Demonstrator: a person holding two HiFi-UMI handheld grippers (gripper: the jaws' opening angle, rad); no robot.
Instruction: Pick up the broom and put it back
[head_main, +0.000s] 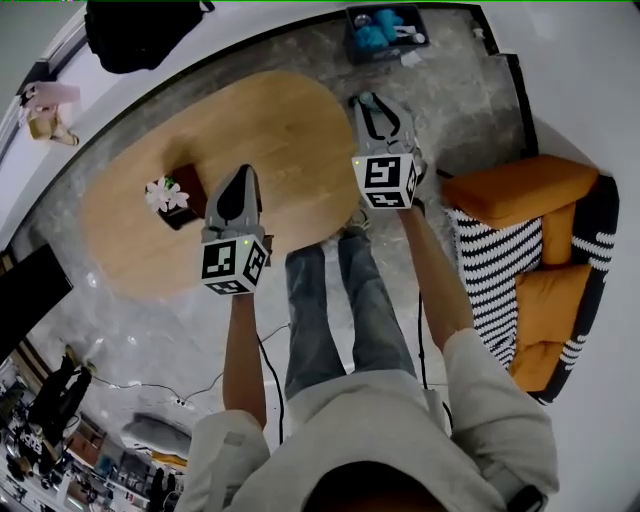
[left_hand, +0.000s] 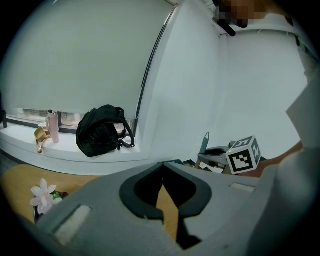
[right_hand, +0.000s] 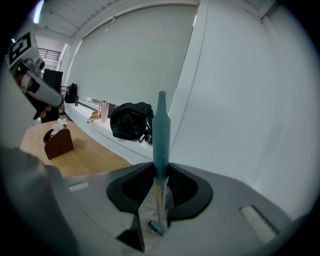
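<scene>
The broom shows as a teal handle (right_hand: 161, 129) standing upright between the jaws of my right gripper (right_hand: 159, 169), which is shut on it; its brush end is hidden. From the head view the handle's top (head_main: 369, 100) pokes out at the tip of the right gripper (head_main: 377, 112), past the right end of the oval wooden table (head_main: 270, 130). In the left gripper view the handle (left_hand: 205, 142) rises above the right gripper's marker cube (left_hand: 243, 155). My left gripper (head_main: 238, 180) hovers over the table's near edge, its jaws (left_hand: 162, 170) shut with nothing between them.
A brown box with white flowers (head_main: 178, 196) sits on the table by the left gripper. A black backpack (right_hand: 131, 121) and a pink bottle (left_hand: 52, 127) rest on the window sill. A dark basket (head_main: 385, 30) stands beyond the table; an orange and striped sofa (head_main: 530, 260) is at right.
</scene>
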